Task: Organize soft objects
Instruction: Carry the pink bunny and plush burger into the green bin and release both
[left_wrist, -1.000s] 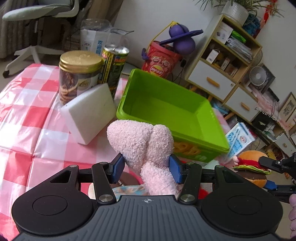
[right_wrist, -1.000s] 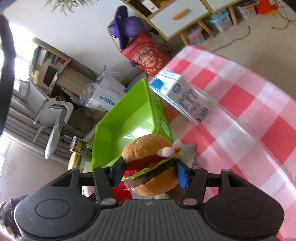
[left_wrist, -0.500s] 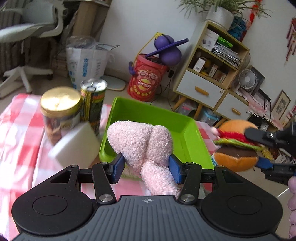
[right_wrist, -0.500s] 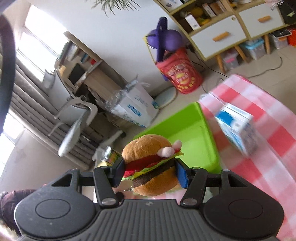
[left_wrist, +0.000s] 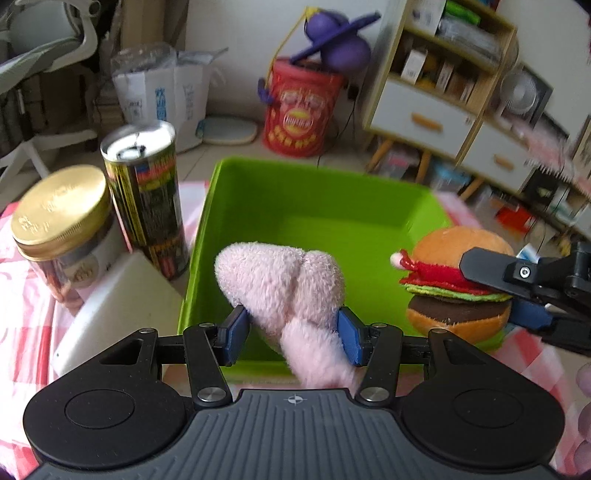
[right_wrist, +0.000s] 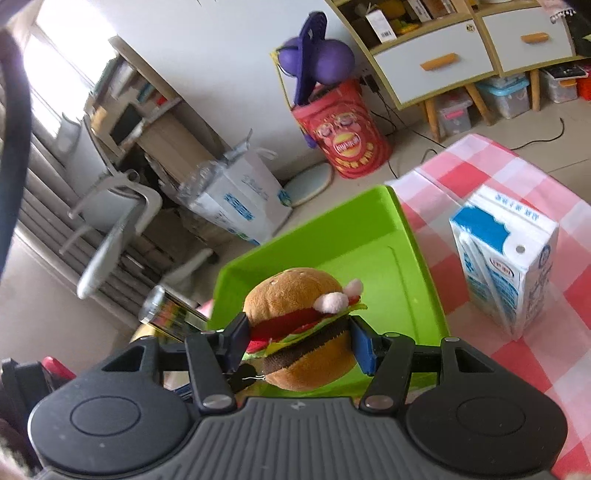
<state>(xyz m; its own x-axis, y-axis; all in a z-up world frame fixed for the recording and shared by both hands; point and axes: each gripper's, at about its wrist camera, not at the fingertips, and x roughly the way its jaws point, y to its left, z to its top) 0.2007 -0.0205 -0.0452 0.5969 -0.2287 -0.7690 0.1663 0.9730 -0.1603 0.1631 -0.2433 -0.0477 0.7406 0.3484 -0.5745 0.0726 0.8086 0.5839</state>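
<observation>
left wrist view: left gripper (left_wrist: 293, 334) pinches the light, squashy pink plush (left_wrist: 284, 288) above the green bin (left_wrist: 314, 195); right gripper (right_wrist: 301, 345) clamps the soft burger plush (right_wrist: 299, 325) mid-body, likely secure.

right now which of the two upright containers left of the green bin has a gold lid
The short clear jar with the gold screw lid, standing farthest left. The tall printed can with a silver pull-tab top stands between it and the green plastic bin.
</observation>
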